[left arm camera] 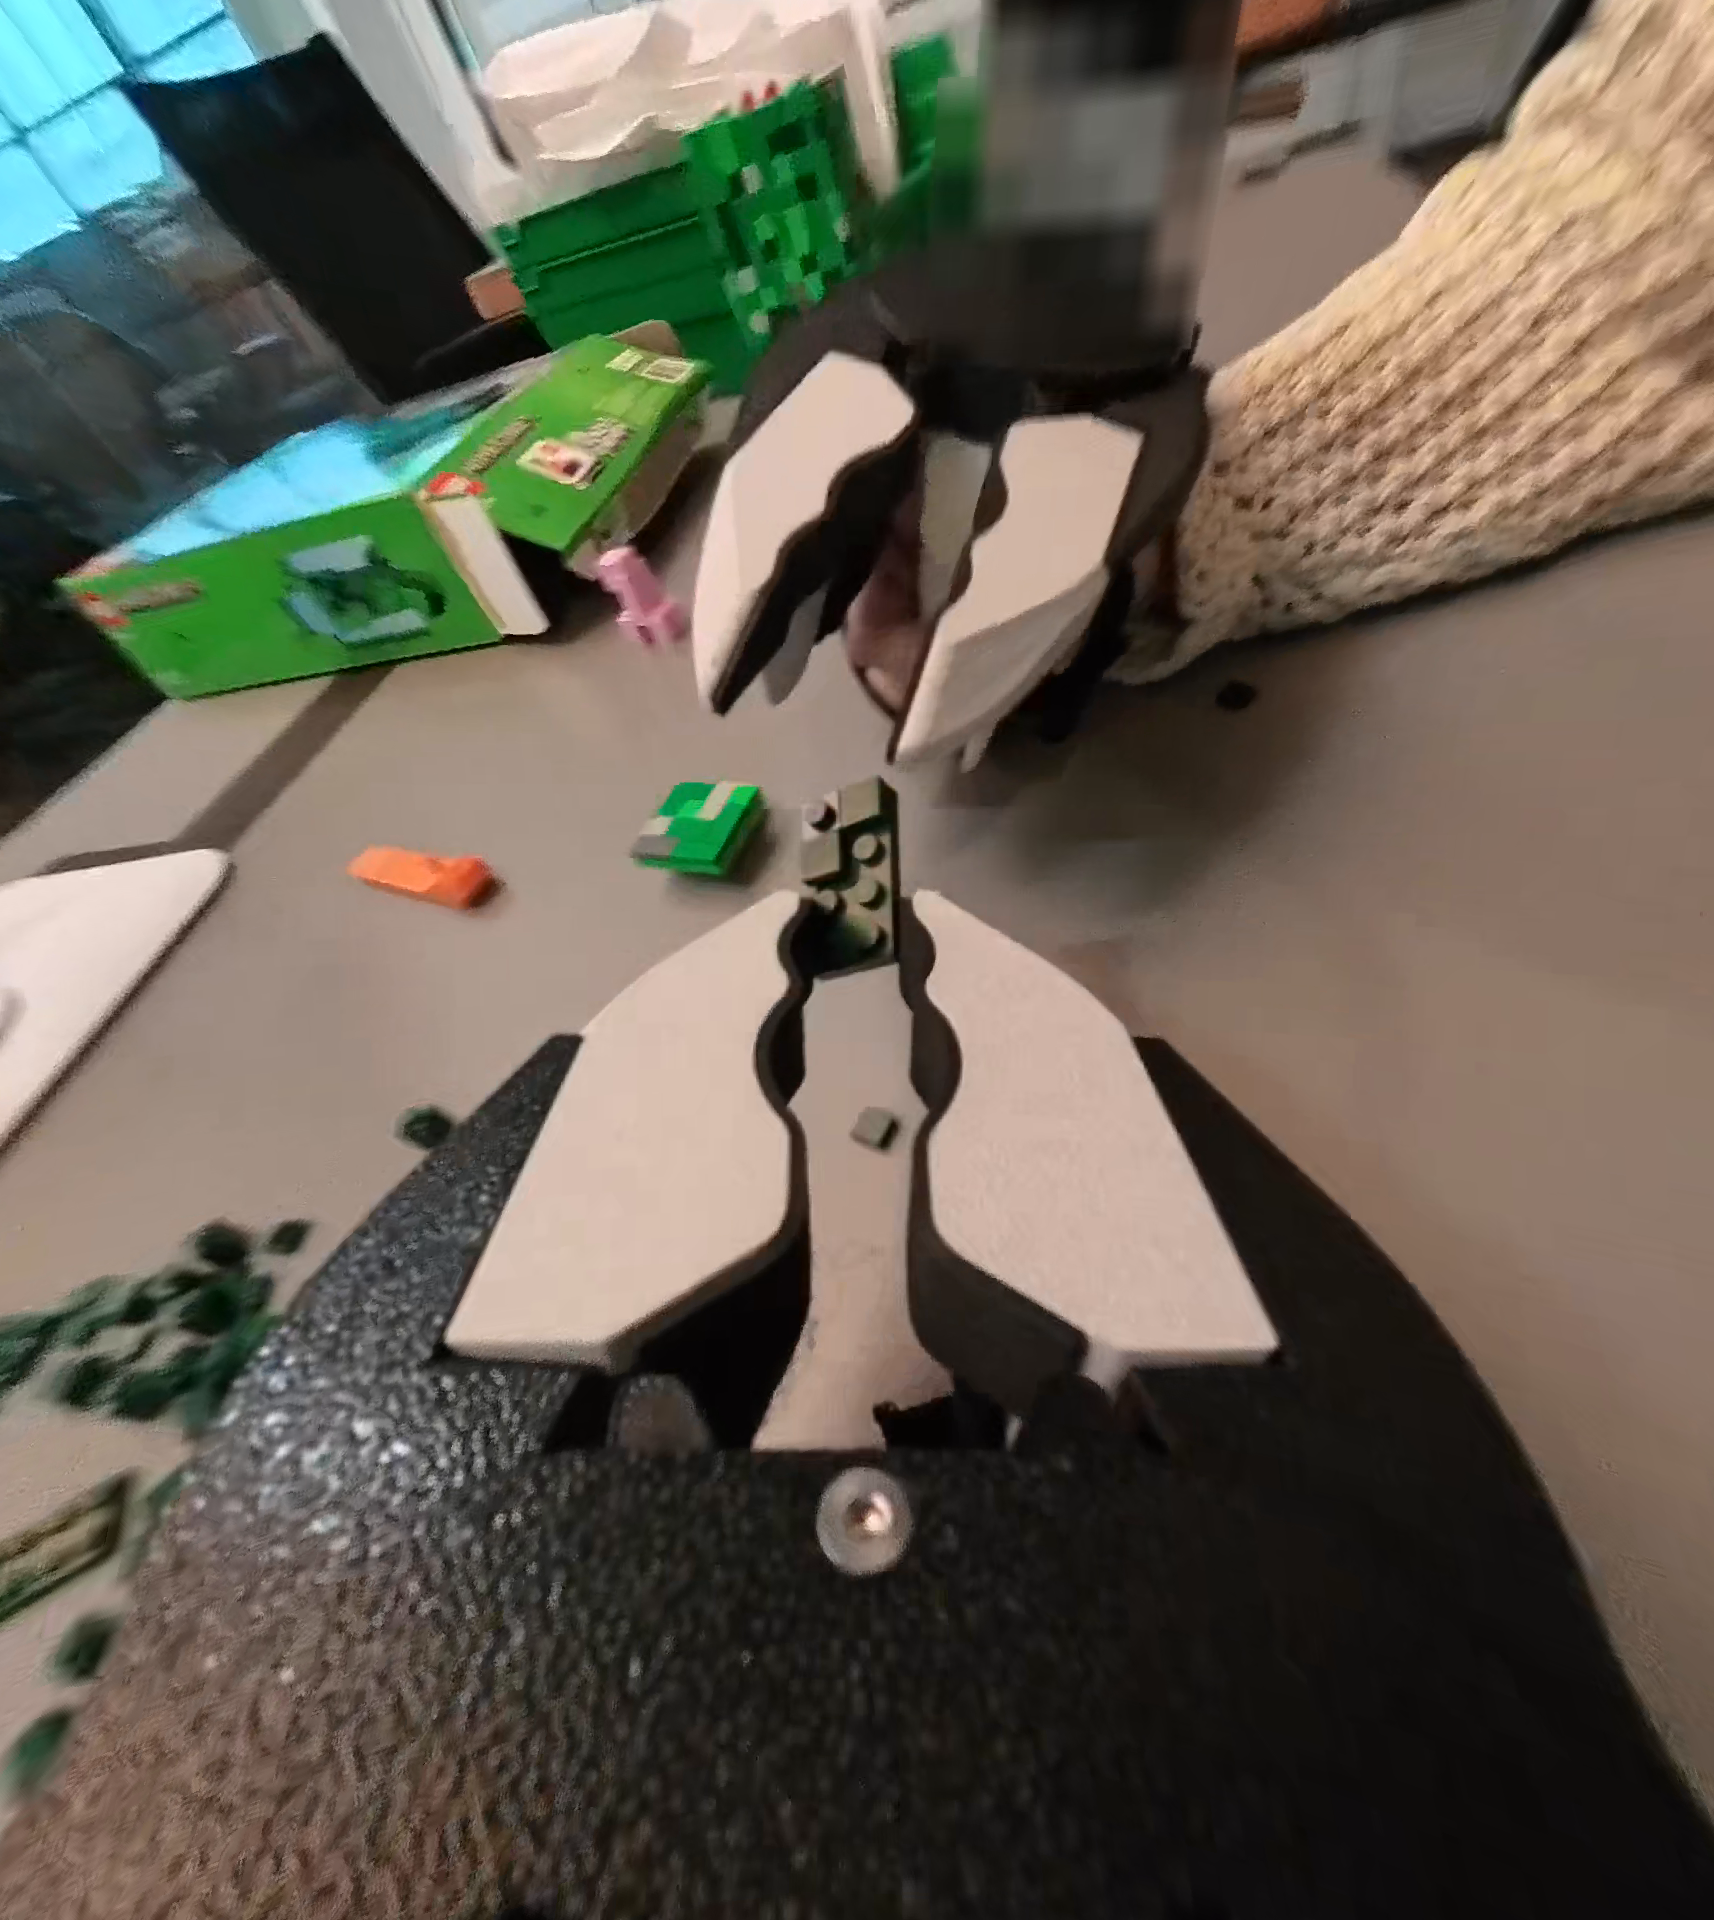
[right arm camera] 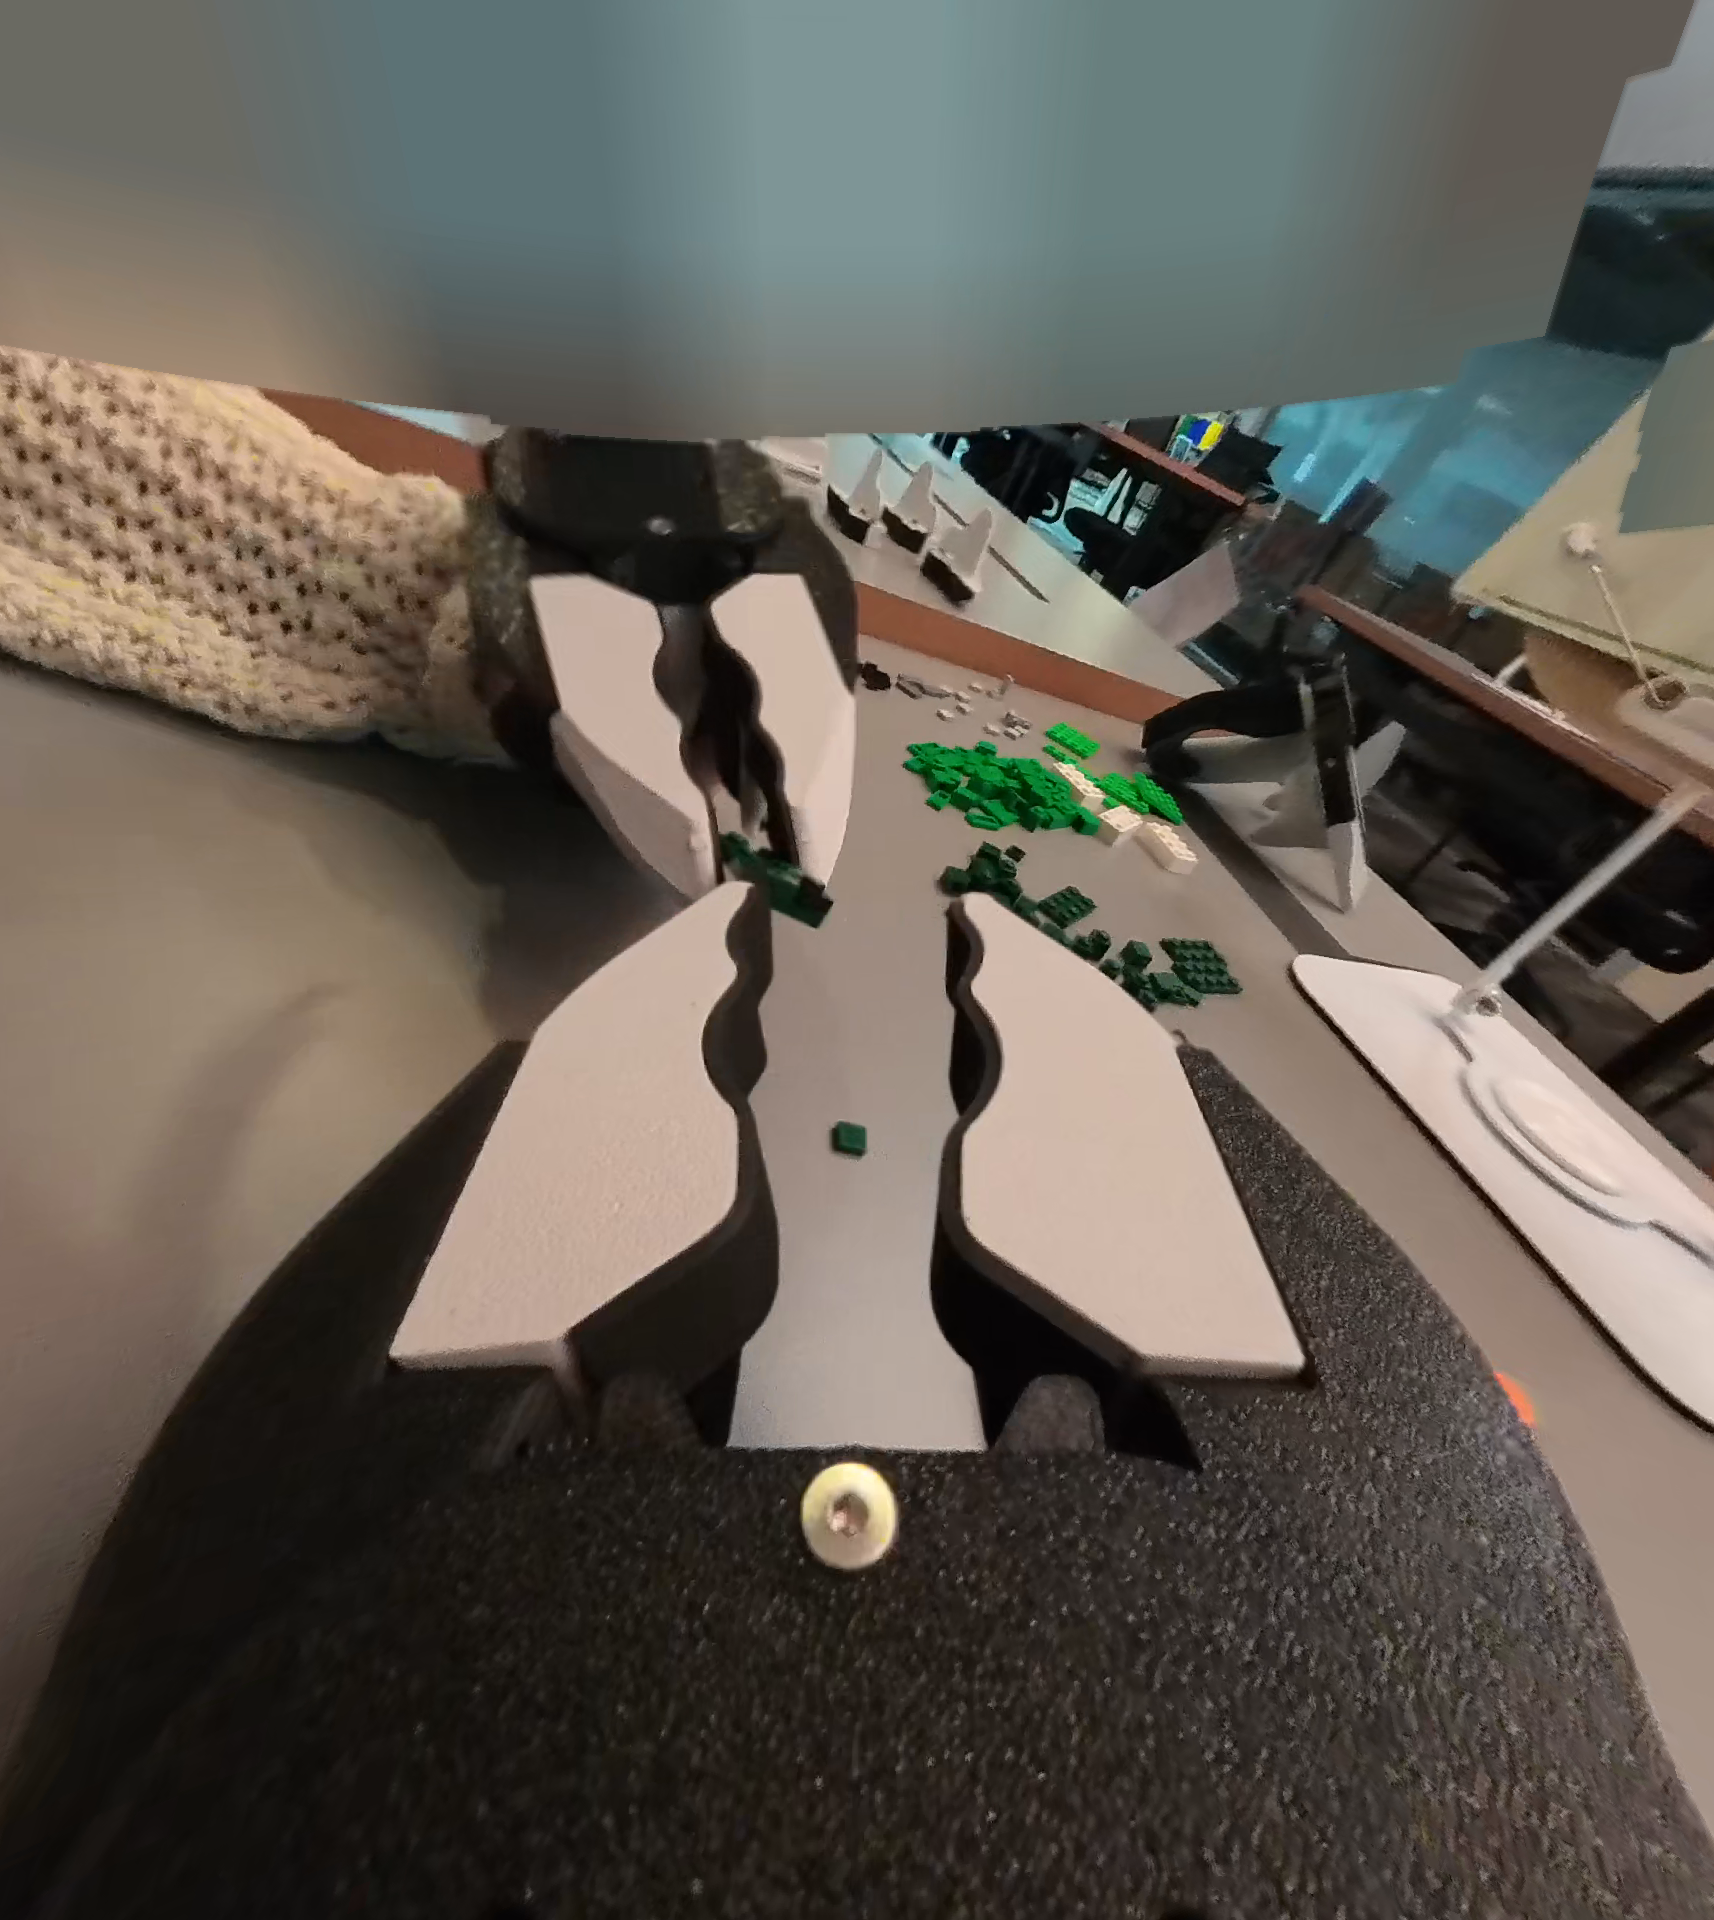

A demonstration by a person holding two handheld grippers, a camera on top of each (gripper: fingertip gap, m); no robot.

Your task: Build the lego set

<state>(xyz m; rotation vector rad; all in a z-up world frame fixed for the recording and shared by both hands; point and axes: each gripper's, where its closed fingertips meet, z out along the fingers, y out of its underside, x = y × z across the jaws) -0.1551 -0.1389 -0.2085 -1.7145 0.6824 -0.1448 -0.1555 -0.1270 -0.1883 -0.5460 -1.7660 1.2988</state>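
My left gripper (left arm camera: 853,914) is shut on a dark green plate assembly (left arm camera: 848,873) with studs showing, and holds it just above the grey table (left arm camera: 1352,935). My right gripper (left arm camera: 811,727) faces it from the far side, open and empty, its tips just short of the assembly's far end. In the right wrist view my right gripper (right arm camera: 853,904) is open, and the left gripper (right arm camera: 759,868) holds the dark green assembly (right arm camera: 780,888) beside my left fingertip. A small dark green tile (right arm camera: 848,1138) lies on the table between my right fingers; it also shows in the left wrist view (left arm camera: 874,1127).
A small green build (left arm camera: 702,826), an orange brick separator (left arm camera: 427,878), a pink figure (left arm camera: 640,603), a green box (left arm camera: 313,582) and a tall green model (left arm camera: 728,260) stand beyond. Loose green bricks (right arm camera: 1019,784) and dark green plates (right arm camera: 1123,956) lie near a white stand base (right arm camera: 1559,1174).
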